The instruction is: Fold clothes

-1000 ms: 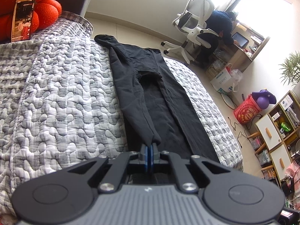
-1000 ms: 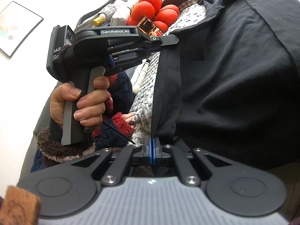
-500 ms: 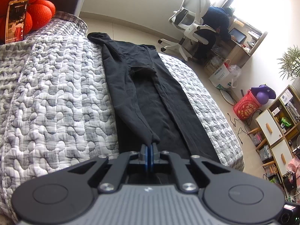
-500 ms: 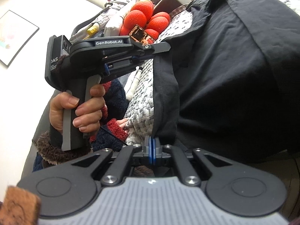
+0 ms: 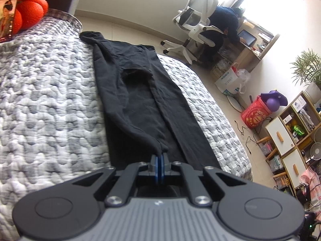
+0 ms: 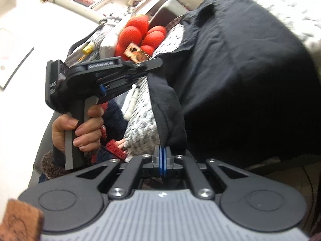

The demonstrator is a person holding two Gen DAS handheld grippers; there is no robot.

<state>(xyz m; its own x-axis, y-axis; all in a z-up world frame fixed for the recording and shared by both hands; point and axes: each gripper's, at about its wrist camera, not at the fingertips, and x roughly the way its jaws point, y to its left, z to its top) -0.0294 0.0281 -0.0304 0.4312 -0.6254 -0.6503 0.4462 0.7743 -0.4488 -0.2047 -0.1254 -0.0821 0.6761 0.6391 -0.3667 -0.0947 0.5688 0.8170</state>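
Currently the black garment (image 5: 144, 100) is lying lengthwise along the grey quilted bed (image 5: 44, 100). Left gripper (image 5: 159, 157) is pinching its near edge, fingers pressed fully together on the cloth. Right gripper (image 6: 163, 154) is likewise clamping a fold of the garment. Red cushion (image 6: 140, 34) is sitting at the bed's head.

Blurred "GenRobot.AI" atop the left gripper (image 6: 149, 65).
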